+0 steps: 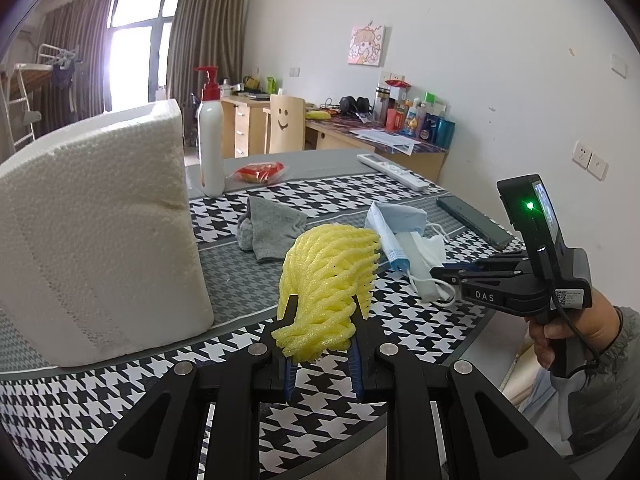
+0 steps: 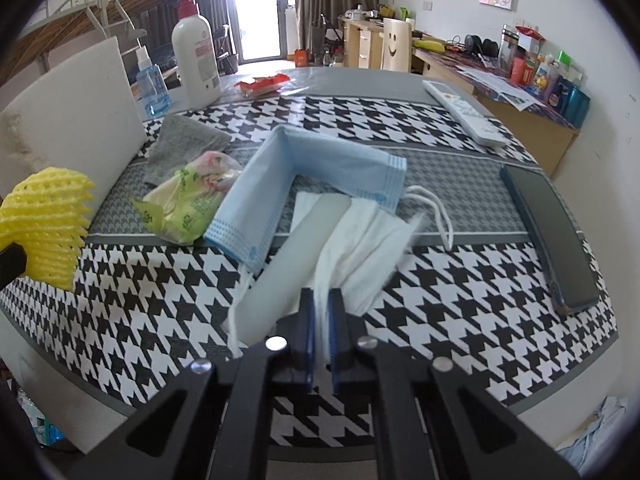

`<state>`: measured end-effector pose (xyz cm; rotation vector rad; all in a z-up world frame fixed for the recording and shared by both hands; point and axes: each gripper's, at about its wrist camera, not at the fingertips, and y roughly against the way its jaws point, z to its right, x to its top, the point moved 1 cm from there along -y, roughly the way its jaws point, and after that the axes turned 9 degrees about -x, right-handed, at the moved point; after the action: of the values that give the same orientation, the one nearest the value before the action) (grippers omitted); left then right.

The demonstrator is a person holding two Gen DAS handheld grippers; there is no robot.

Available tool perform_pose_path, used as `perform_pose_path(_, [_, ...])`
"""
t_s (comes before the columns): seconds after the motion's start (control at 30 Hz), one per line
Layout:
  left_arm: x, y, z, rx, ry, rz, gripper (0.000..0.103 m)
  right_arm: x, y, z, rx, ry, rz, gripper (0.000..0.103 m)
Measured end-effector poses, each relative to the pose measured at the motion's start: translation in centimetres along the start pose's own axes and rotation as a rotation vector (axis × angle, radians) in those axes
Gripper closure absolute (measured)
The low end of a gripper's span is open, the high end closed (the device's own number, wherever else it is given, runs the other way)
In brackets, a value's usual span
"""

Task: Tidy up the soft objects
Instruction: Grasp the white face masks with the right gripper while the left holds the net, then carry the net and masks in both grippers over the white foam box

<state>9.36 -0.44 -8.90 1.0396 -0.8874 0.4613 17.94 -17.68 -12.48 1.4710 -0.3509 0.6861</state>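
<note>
On the houndstooth table (image 2: 460, 280), my right claw (image 2: 322, 300) clamped the white mask (image 2: 360, 240); my left claw (image 1: 322, 316) gripped the yellow foam net (image 1: 332, 268).

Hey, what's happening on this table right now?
A person is sorting soft things with two handheld grippers. The left gripper is clamped on a yellow foam net, held above the table. The right gripper is shut on a white mask lying beside a blue mask. A grey sock waits untouched.
</note>
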Motion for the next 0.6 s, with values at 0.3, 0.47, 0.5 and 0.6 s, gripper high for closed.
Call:
perform_pose_path(0.3, [0.1,1.5,0.6,0.022,-0.015,0.031,0.081,1.0,4.2,0.7,0.018,-0.026,0.12,0.095])
perform_pose_path(0.47, [0.4,2.5,0.8,0.034,-0.023,0.045,0.081,1.8,6.2,1.0,0.032,-0.037,0.172,0.095])
perform_pose_path(0.5, [0.5,2.7,0.8,0.036,-0.025,0.05,0.081,1.9,6.5,0.9,0.034,-0.037,0.181,0.095])
perform_pose_path(0.6, [0.8,3.2,1.0,0.041,-0.032,0.06,0.081,2.2,7.6,0.7,0.041,-0.034,0.207,0.095])
